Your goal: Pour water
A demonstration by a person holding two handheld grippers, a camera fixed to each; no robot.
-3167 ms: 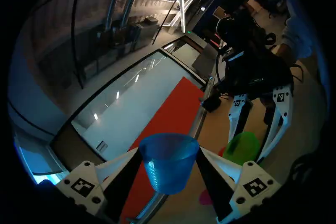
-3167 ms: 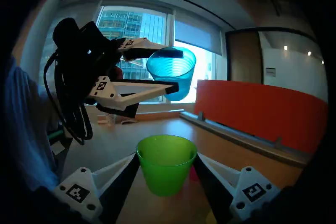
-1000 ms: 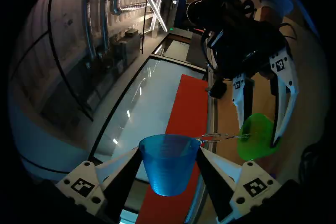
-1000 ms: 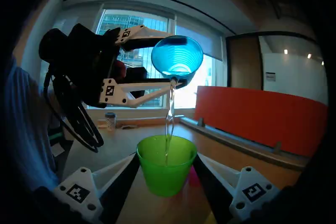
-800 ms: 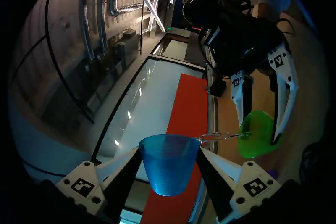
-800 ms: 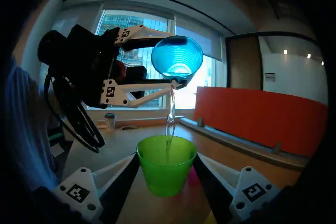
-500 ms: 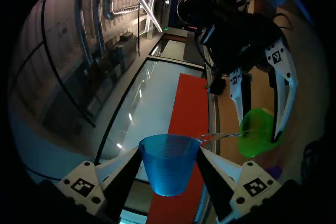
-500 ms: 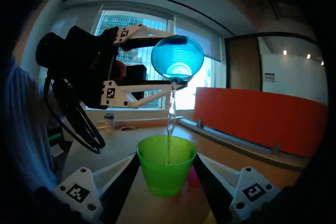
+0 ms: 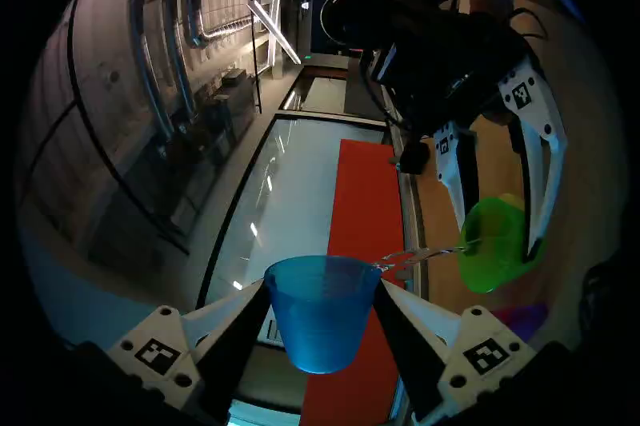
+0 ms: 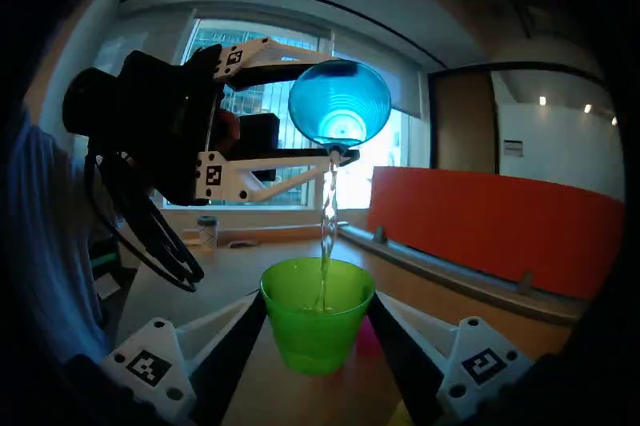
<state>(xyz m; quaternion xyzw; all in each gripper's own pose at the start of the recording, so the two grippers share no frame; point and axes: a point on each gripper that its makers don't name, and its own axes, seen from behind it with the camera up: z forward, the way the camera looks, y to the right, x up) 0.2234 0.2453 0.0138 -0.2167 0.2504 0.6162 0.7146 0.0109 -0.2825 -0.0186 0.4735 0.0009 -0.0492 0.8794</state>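
Left tool (image 9: 322,292) is clamped on the blue cup (image 9: 322,330), which is tipped near sideways. Right tool (image 10: 318,300) grips the green cup (image 10: 318,334) upright over the desk (image 10: 200,278). We see blue straight above green, well apart, with a thin water stream (image 10: 327,218) falling from its lip into the green mouth. Green cup is translucent and partly filled. We judge the pour midway, and lip-over-mouth alignment is what matters next.

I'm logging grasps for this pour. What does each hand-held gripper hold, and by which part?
The left hand-held gripper clamps the blue cup by its sides, just below the rim; the right hand-held gripper clamps the green cup the same way.
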